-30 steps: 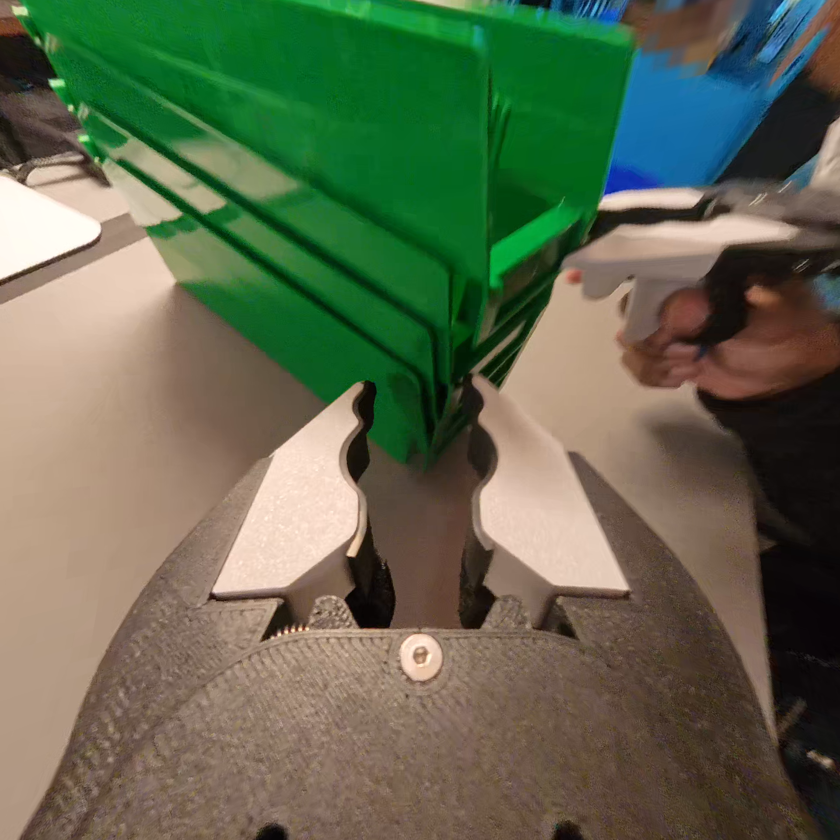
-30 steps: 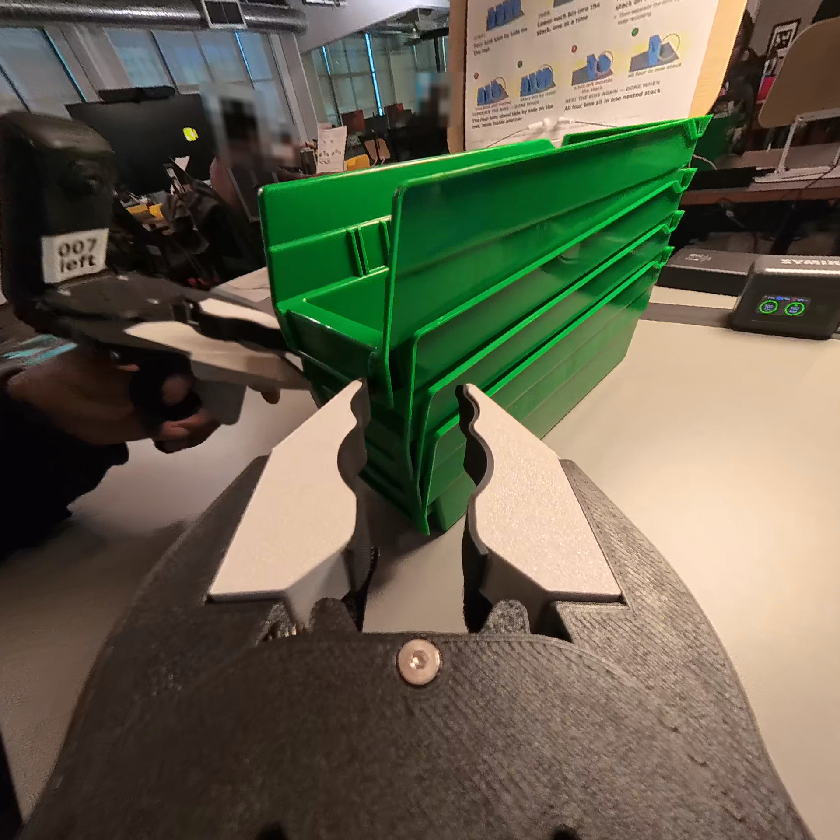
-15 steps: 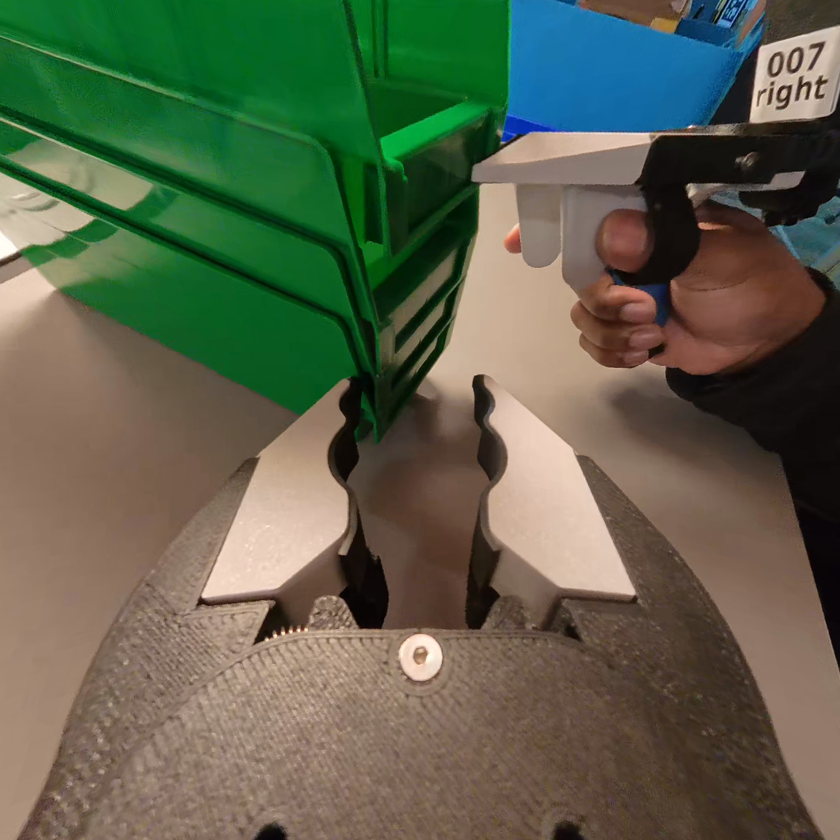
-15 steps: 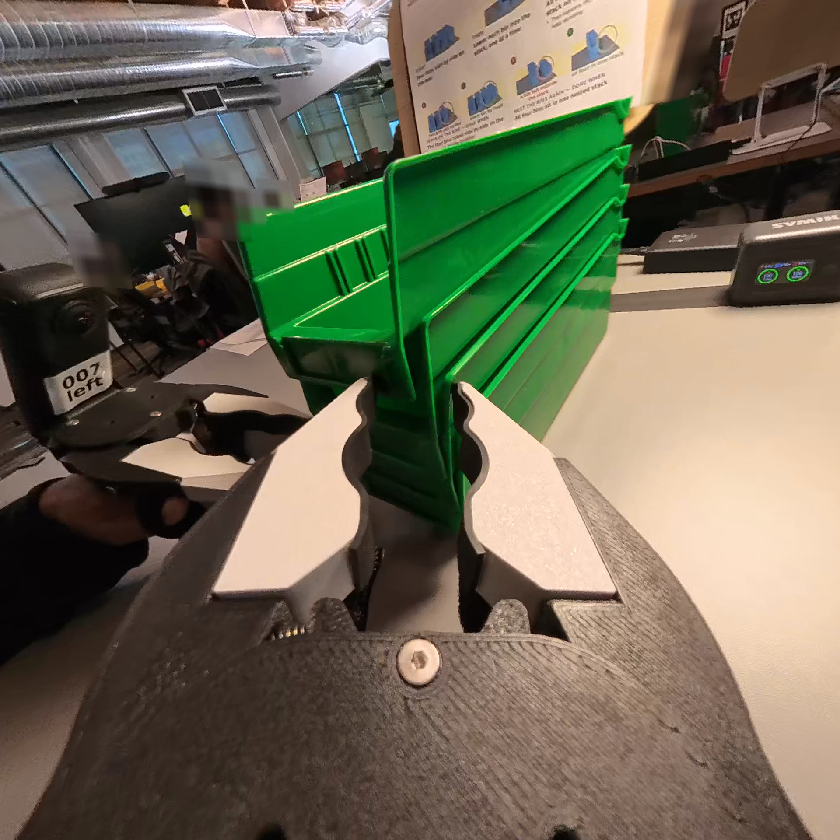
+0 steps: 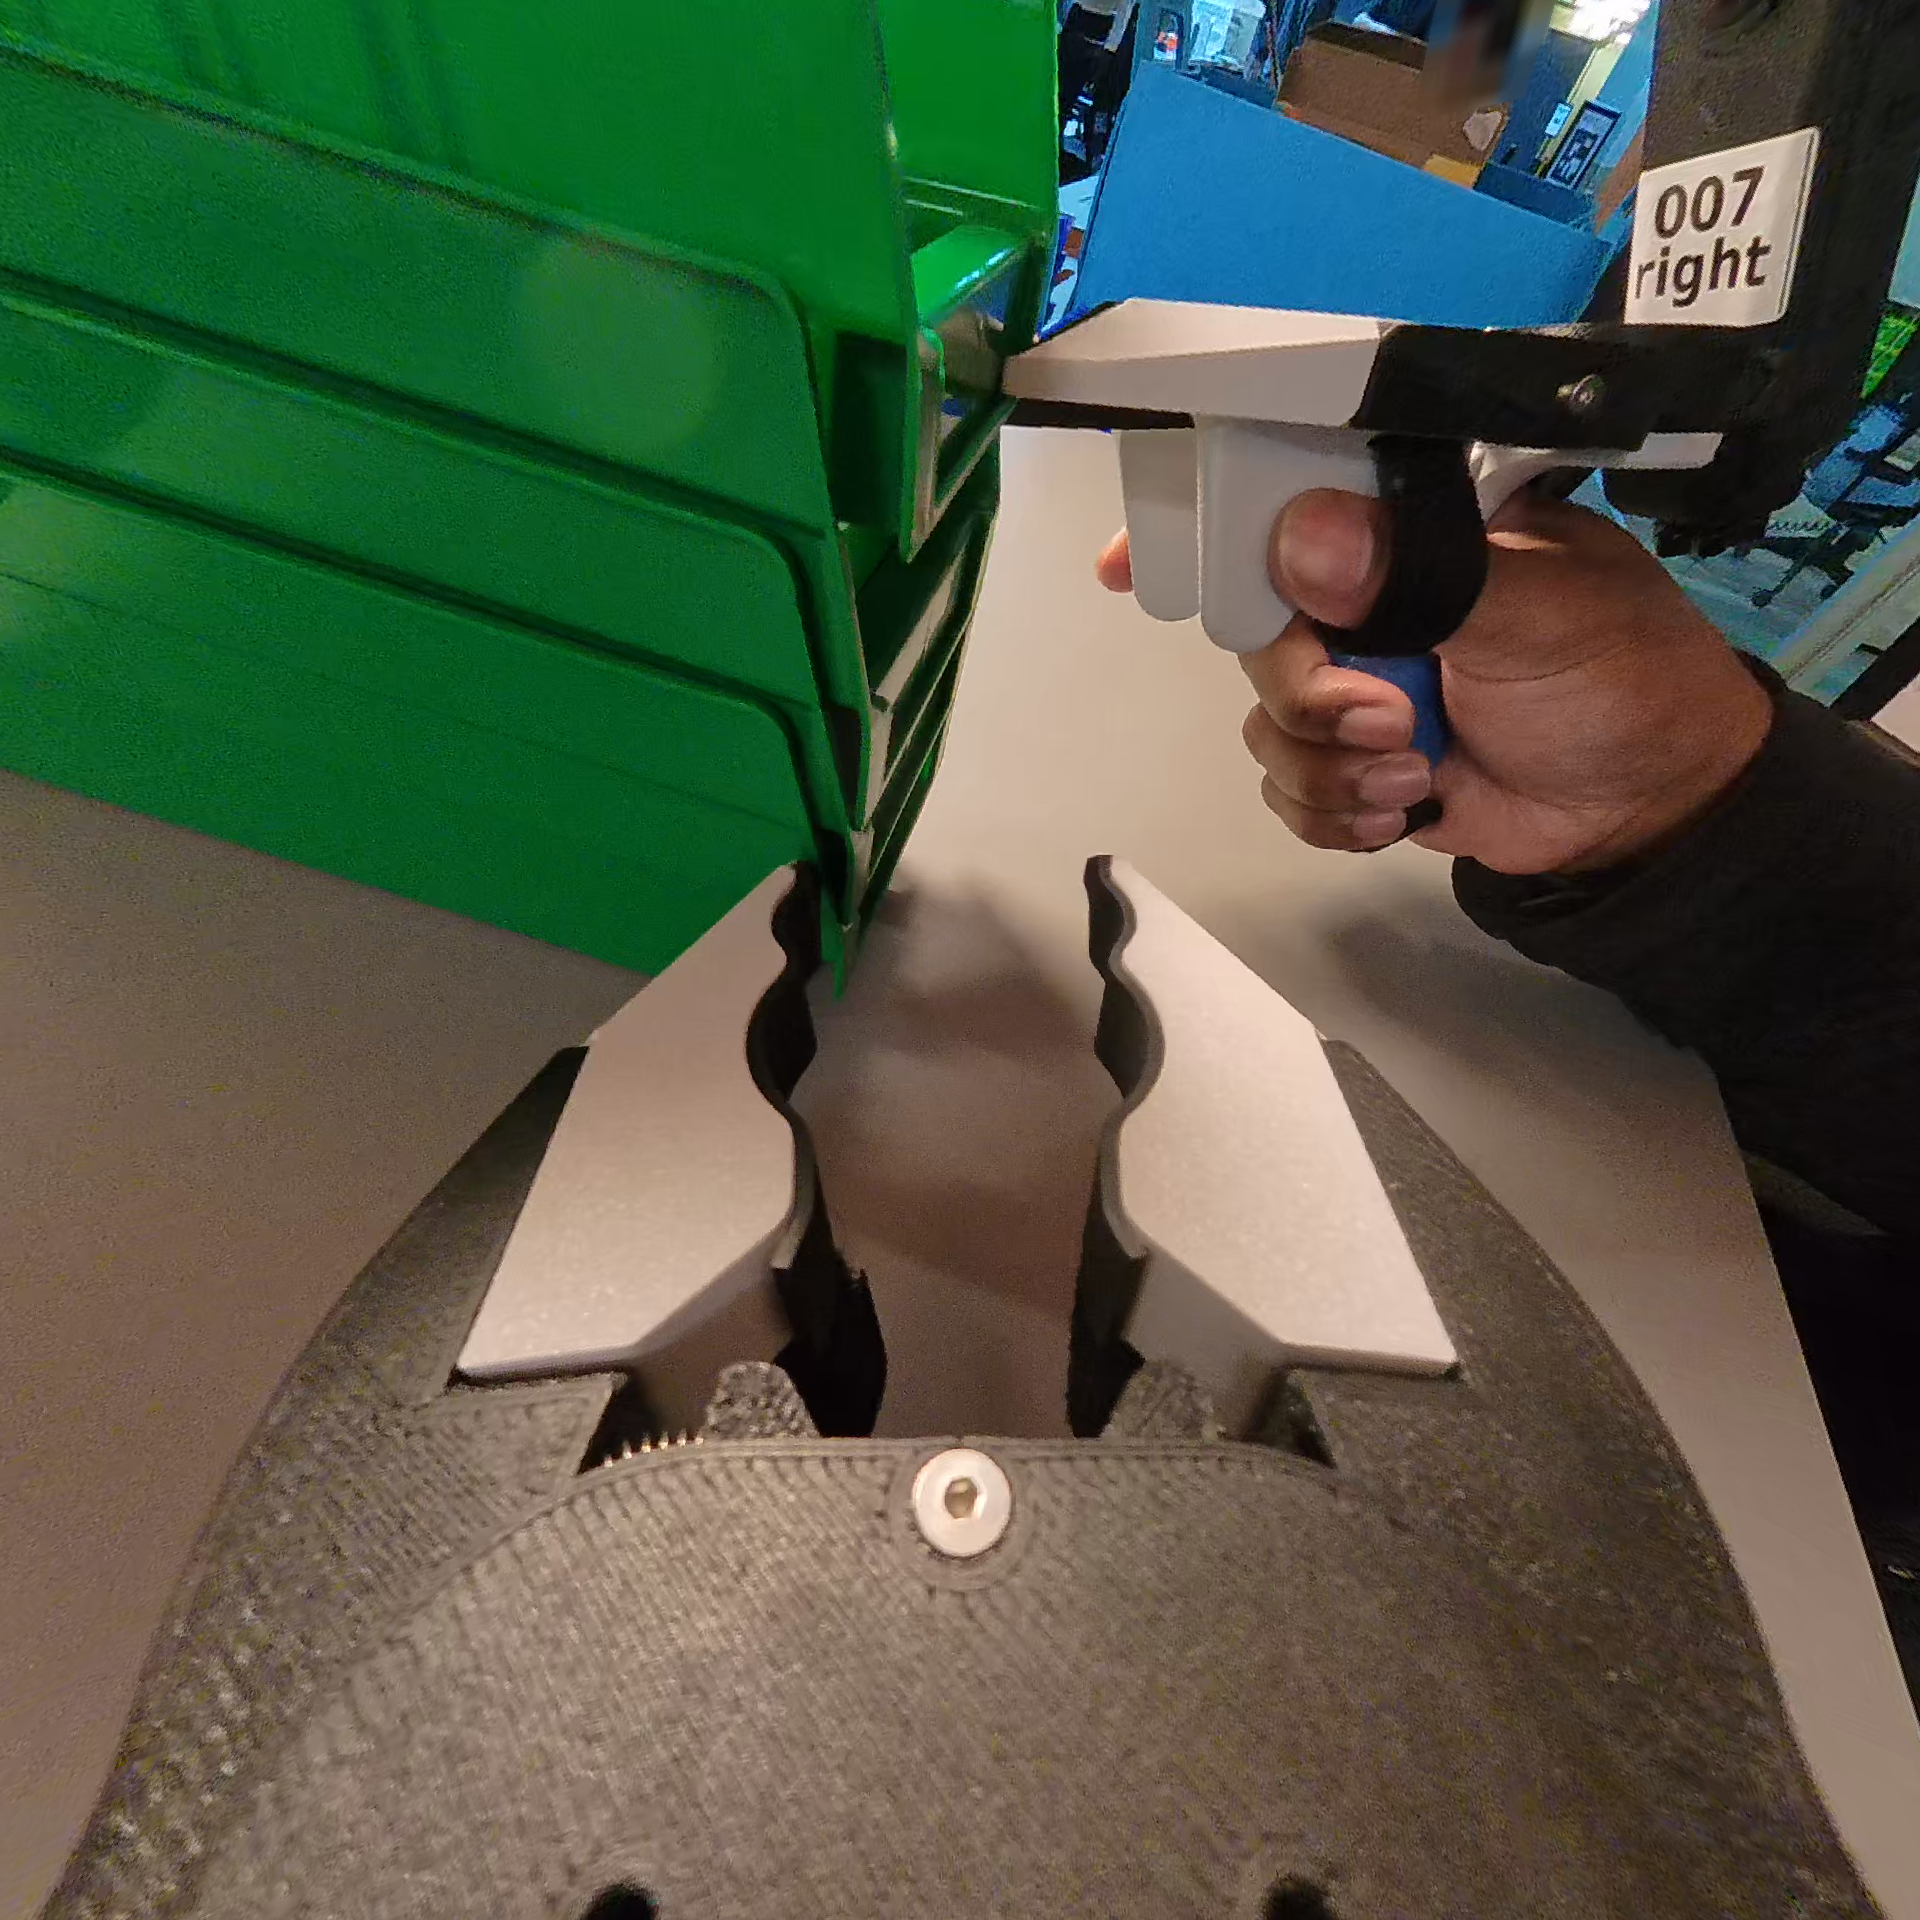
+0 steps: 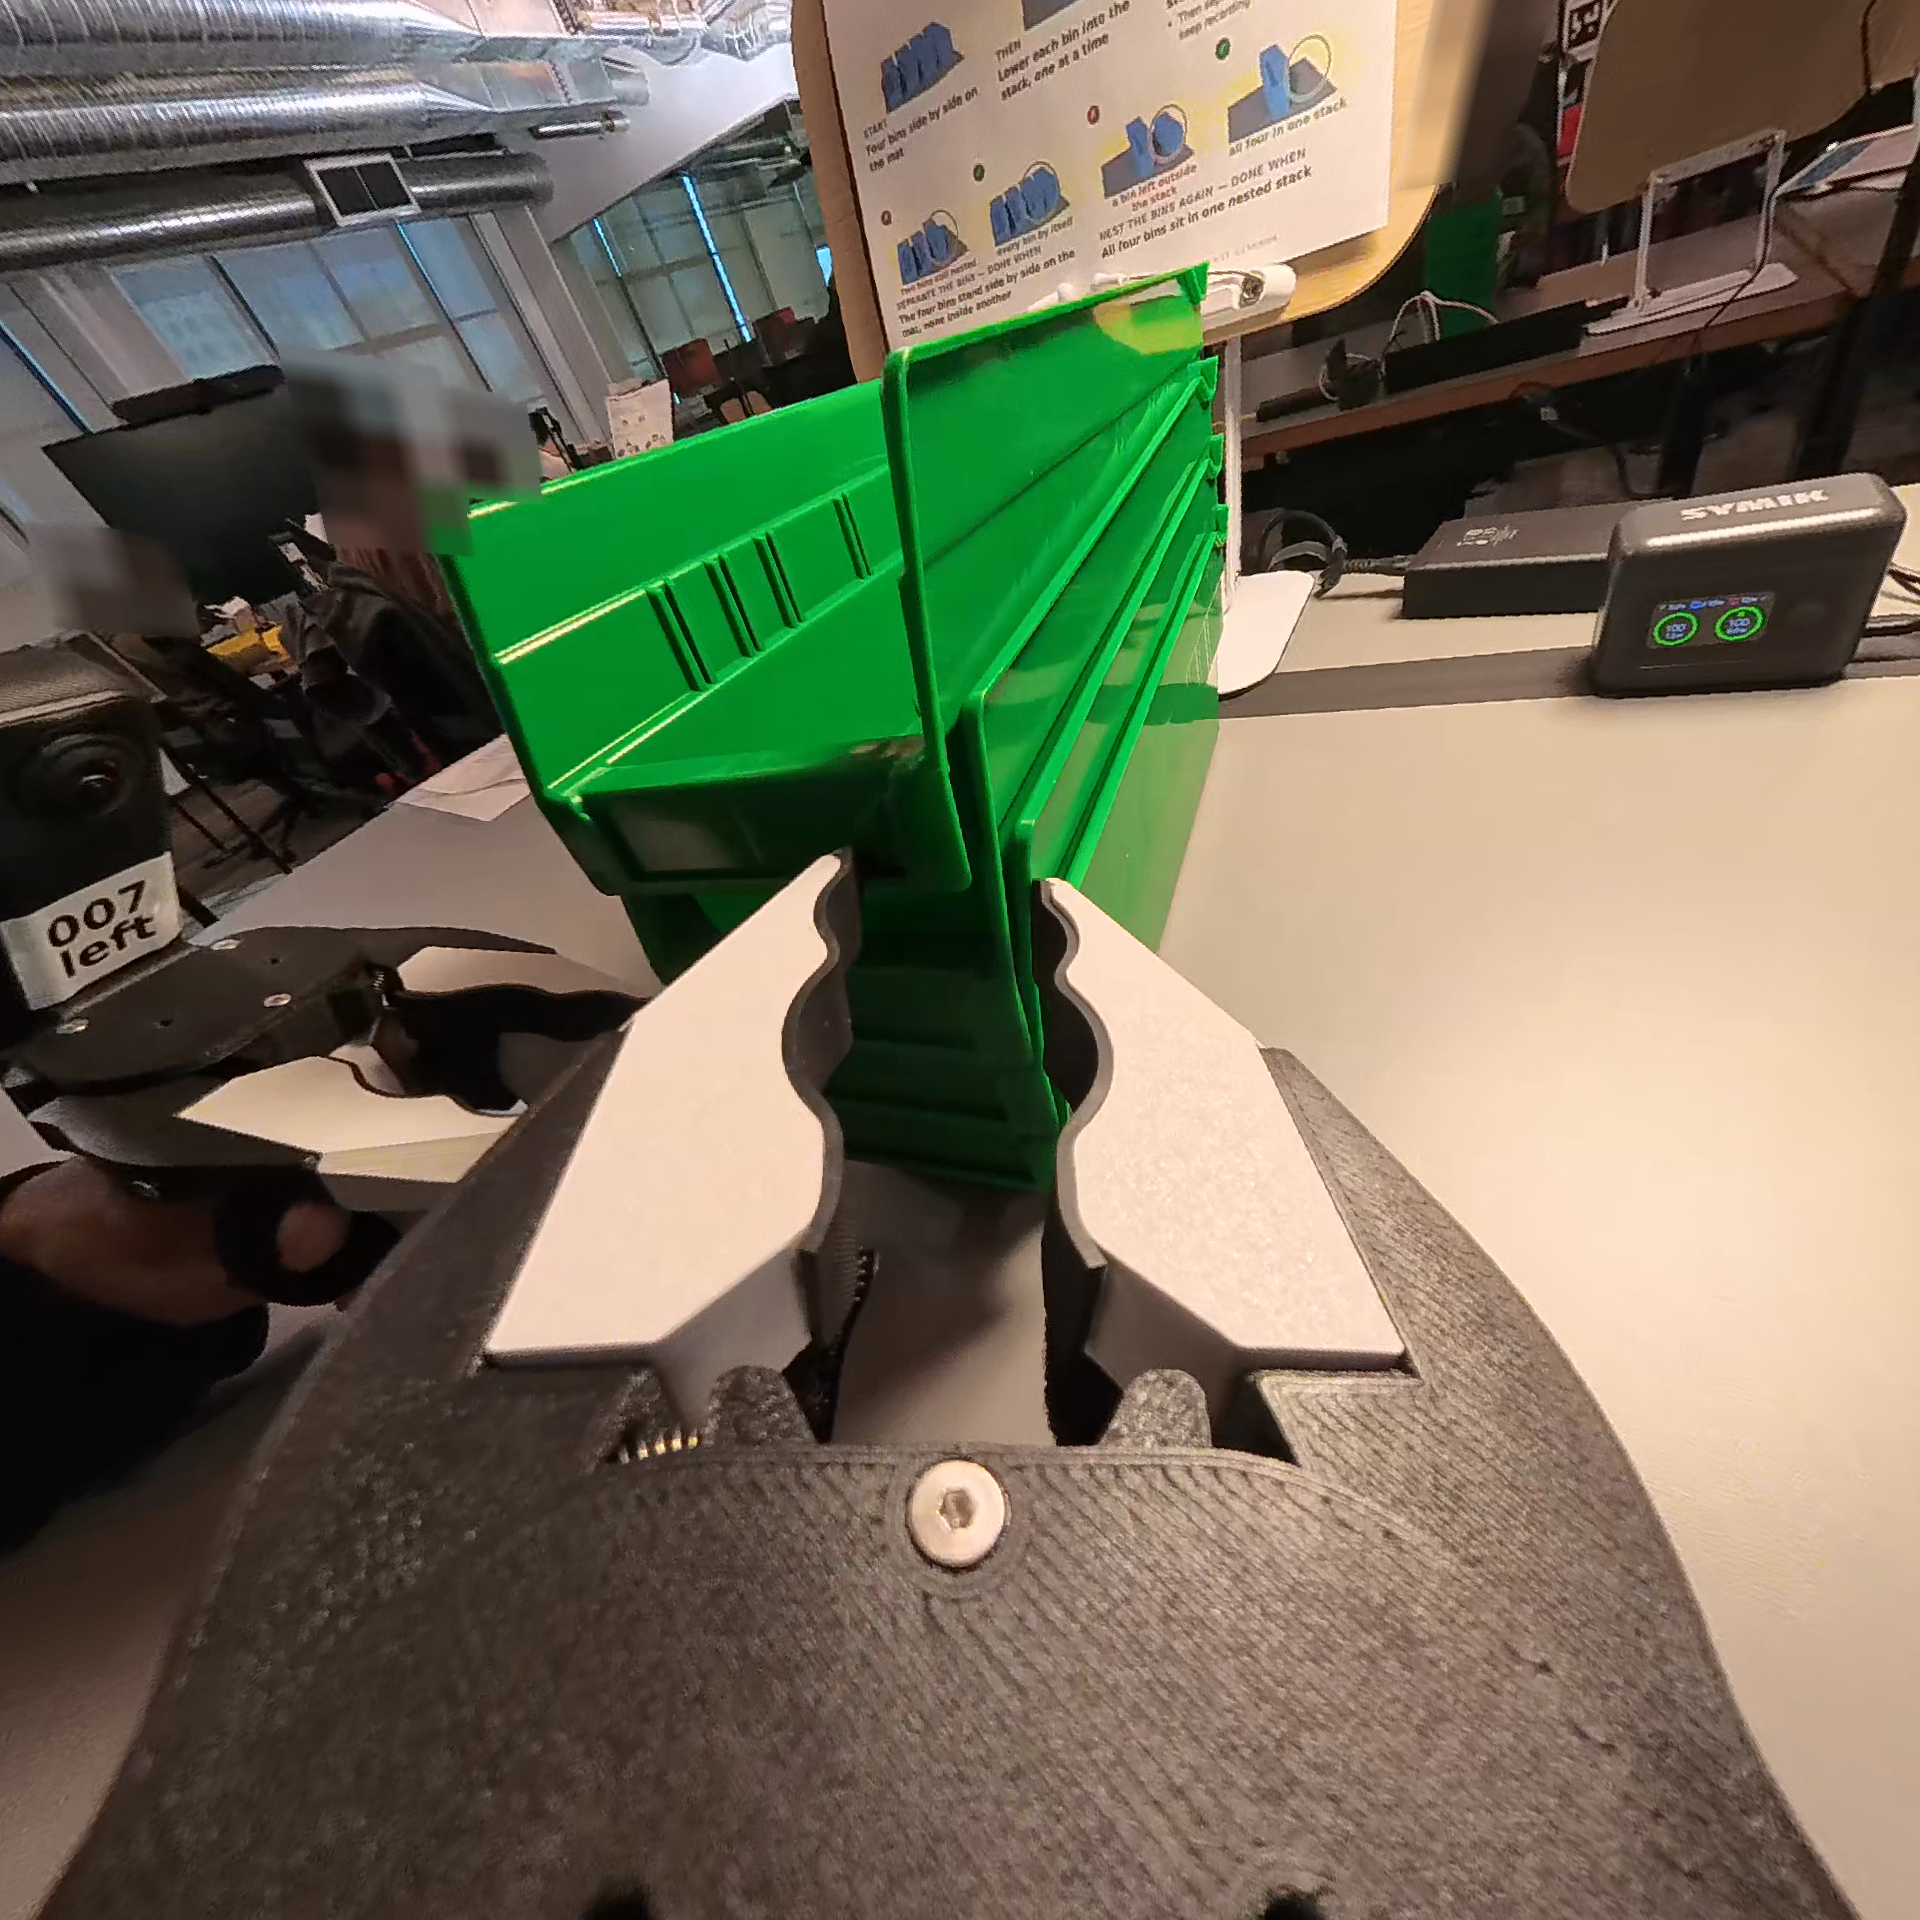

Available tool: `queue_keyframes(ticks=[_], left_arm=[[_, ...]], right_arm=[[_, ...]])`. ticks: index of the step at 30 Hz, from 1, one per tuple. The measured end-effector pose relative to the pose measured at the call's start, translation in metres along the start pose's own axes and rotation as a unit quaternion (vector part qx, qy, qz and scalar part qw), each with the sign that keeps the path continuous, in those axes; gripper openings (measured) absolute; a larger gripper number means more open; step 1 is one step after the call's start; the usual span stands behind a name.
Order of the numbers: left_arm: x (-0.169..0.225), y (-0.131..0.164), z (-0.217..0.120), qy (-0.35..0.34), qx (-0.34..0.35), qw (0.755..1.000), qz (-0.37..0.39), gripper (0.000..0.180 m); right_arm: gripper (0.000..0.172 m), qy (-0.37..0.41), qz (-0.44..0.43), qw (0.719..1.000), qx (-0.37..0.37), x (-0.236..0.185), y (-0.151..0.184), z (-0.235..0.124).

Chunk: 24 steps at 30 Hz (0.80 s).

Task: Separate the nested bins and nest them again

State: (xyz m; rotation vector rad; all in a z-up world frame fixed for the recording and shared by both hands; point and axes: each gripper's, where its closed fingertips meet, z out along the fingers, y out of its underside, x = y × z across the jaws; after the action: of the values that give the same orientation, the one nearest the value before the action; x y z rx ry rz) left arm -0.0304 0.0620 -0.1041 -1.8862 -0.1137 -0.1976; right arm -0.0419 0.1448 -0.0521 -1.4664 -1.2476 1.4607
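Green bins (image 6: 1049, 644) all nested in one stack, standing on the pale table (image 6: 1507, 987); I count roughly four side rims stepped one below another, none standing apart. So as things lie, separation has not got anywhere: no bin lifted clear, nothing set side by side, and the whole re-nesting half still to come. Right gripper (image 6: 940, 894) is at the front corner of the stack, its grey fingers (image 6: 717, 1091) straddling the corner edge where the front lips step down; jaws about half parted, corner plastic between them. The right-hand finger looks to be against the outer wall, but whether the left one presses I cannot tell, so I would not call it a firm grip. From the other side, that gripper's tip reaches the front lip of the top bin (image 5: 966, 260). Left gripper (image 5: 945, 883) sits low at the bottom corner of the stack, jaws wide; the corner edge just meets its left finger (image 5: 665, 1122), the other finger well clear, holding nothing. My reading: hands positioning to pull the top bin free while steadying the rest. A blue panel (image 5: 1299, 229) stands behind.
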Motion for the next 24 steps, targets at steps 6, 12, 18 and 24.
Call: queue_keyframes(ticks=[6,12,18,24], left_arm=[[0.003,0.000,0.000,0.005,-0.002,1.000,-0.002,0.056],[0.018,0.009,-0.016,0.048,-0.009,0.999,-0.010,0.054],[-0.030,0.000,-0.051,0.020,0.023,0.998,-0.062,0.068],[-0.090,-0.019,-0.048,-0.003,0.070,0.986,-0.149,0.074]], right_arm=[[0.033,0.021,-0.031,0.999,-0.005,0.000,0.000,-0.001],[0.031,-0.025,-0.009,1.000,-0.006,-0.011,0.003,-0.021],[0.048,-0.048,-0.016,0.998,-0.021,-0.013,0.002,-0.051],[0.082,-0.046,-0.013,0.998,-0.045,-0.013,0.014,-0.039]])
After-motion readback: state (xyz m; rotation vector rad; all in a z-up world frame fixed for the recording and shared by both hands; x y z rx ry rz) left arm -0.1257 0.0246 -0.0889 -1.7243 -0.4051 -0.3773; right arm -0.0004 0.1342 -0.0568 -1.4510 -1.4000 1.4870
